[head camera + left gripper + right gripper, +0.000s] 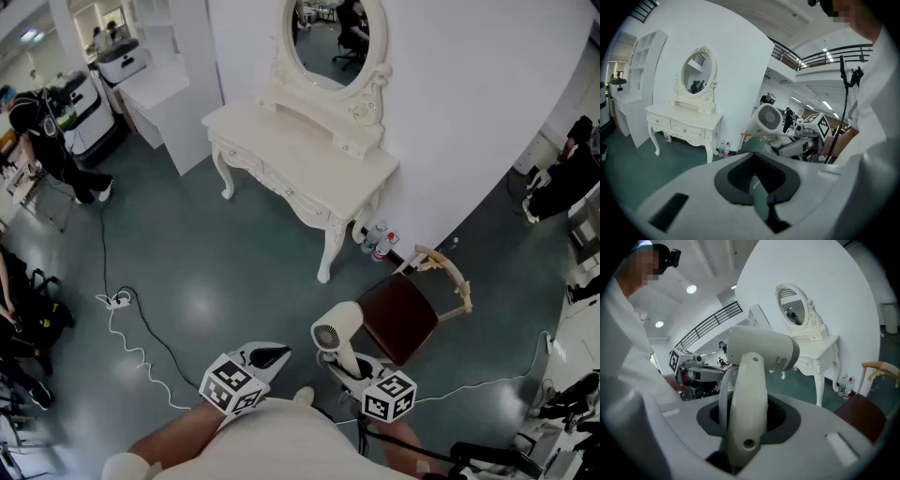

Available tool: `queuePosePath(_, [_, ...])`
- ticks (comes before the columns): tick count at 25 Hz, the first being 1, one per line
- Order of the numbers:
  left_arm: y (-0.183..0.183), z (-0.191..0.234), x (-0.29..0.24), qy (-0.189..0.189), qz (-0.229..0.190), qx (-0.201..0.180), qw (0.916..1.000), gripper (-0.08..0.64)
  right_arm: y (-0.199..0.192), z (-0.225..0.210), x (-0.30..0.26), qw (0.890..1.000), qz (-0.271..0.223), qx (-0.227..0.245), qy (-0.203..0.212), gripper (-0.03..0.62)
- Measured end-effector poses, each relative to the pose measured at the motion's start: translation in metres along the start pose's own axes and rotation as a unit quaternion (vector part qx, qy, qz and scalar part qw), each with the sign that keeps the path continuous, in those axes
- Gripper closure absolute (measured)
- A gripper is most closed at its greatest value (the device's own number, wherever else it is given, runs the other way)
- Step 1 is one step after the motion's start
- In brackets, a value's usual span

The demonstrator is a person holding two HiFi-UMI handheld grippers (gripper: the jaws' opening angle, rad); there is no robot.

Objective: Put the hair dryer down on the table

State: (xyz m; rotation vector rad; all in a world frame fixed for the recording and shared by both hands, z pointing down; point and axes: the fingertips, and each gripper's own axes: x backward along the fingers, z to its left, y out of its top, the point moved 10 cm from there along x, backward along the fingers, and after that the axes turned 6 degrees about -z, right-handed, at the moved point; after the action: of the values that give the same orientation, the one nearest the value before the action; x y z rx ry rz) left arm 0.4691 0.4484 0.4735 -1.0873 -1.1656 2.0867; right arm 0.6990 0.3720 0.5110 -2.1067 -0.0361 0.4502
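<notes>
We are at the carrying step: the right gripper (pixel 352 364), low and right of centre in the head view, is clamped on the handle of the hair dryer (pixel 337 334), which stands upright above it with its barrel turned toward the left of the frame. The hair dryer is in the air over the floor, well apart from the white tabletop (pixel 300 155) in the upper middle of the frame, with a brown chair (pixel 401 317) just to its right. The left gripper (pixel 269 356) carries nothing, its jaws drawn together. We judge that the next move calls for bringing the hair dryer over the bare tabletop, passing left of the chair, lowering it until it rests there, and only then letting go. In the right gripper view the handle fills the gap, so we cannot see the pads themselves. A pale cord (pixel 723 394) loops beside the handle, and where it runs is cut off. The labels on the bottles (pixel 377 242) by the table leg are too small to read
</notes>
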Motion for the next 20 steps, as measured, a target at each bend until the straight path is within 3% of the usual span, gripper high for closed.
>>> queuePosePath(5, [0.008,0.013,0.020,-0.010,-0.020,-0.014,0.9996,0.558,0.005,0.019,-0.019,1.000,0.008,0.011,-0.009,0.454])
queuePosePath(20, [-0.018,0.110,0.154,0.008,-0.071,0.007,0.9974,0.558,0.008,0.115,-0.139,0.999,0.032,0.018,-0.014,0.456])
